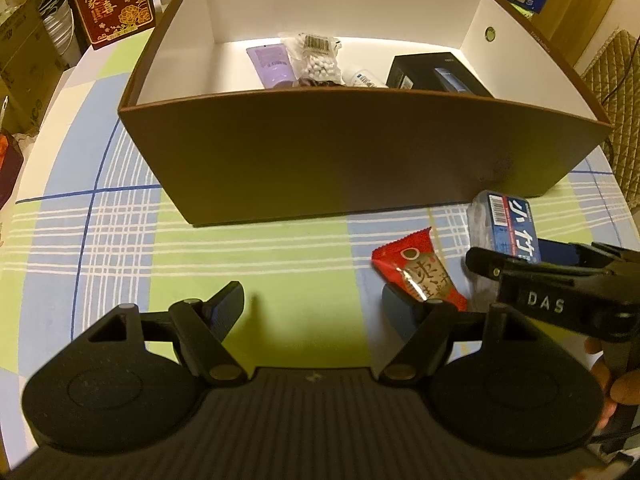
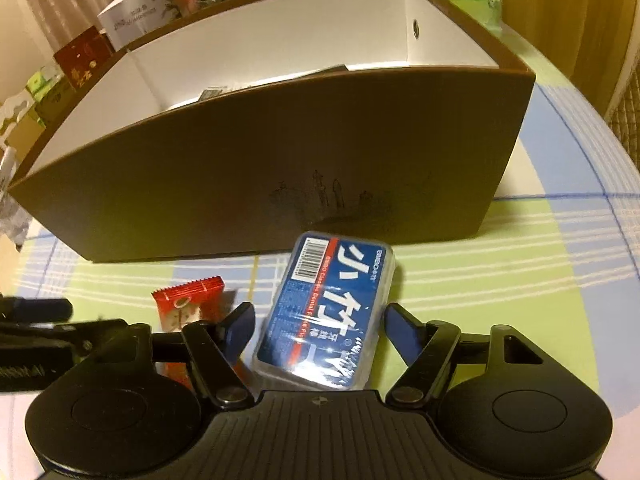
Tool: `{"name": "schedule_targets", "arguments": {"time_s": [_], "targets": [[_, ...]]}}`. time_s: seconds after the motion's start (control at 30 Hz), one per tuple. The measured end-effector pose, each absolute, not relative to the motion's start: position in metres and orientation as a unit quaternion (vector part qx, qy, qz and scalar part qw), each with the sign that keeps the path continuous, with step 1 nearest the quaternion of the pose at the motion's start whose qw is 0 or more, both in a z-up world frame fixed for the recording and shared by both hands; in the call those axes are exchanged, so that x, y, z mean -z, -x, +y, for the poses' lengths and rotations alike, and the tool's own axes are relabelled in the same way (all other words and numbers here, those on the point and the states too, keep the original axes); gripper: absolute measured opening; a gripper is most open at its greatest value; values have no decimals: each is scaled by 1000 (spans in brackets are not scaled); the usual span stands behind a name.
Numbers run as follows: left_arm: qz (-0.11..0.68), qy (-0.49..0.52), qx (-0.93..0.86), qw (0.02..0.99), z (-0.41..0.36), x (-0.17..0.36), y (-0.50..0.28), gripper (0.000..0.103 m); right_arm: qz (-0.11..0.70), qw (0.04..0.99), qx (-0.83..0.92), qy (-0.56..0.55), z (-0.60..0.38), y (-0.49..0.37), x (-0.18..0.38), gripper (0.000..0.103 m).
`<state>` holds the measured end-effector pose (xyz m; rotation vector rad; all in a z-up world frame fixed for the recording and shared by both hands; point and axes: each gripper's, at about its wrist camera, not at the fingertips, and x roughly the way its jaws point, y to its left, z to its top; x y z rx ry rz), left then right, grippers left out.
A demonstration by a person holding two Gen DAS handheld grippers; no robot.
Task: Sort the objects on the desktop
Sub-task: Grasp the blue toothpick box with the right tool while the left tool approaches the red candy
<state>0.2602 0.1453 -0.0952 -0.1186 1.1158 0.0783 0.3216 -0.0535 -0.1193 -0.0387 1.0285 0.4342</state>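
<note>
- While the right gripper (image 2: 320,330) straddles the blue floss box (image 2: 324,312) on the counter (image 2: 500,292), its jaws stand partly open, pads not visibly pressing.
- The left gripper (image 1: 312,304) hangs open, empty, beside the red snack packet (image 1: 416,268).
- Next, likely: clamp, lift, clear the brown box (image 1: 340,152) wall.

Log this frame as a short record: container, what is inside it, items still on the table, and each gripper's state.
container: large brown cardboard box, white inside, on checked tablecloth
inside: purple tube, bag of white beads, black carton
still outside: blue-labelled floss-pick box; red snack sachet
left gripper: open, empty
right gripper: astride the floss-pick box, pads not visibly pressing
</note>
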Motion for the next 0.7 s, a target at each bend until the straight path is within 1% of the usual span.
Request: {"name": "schedule_targets", "arguments": {"time_s": [0.03, 0.13, 0.3, 0.6, 0.7], "targets": [[529, 57, -35, 846, 144, 95, -260, 73, 486, 848, -208, 25, -55, -321, 119, 62], [528, 59, -27, 847, 139, 94, -261, 73, 488, 847, -211, 26, -65, -320, 118, 56], [526, 70, -8, 848, 128, 93, -264, 73, 487, 848, -206, 27, -90, -317, 115, 56], [526, 50, 17, 849, 96, 104, -277, 73, 492, 853, -171, 8, -136, -317, 109, 56], [525, 39, 23, 850, 89, 109, -281, 70, 493, 856, -158, 0, -149, -318, 109, 56]]}}
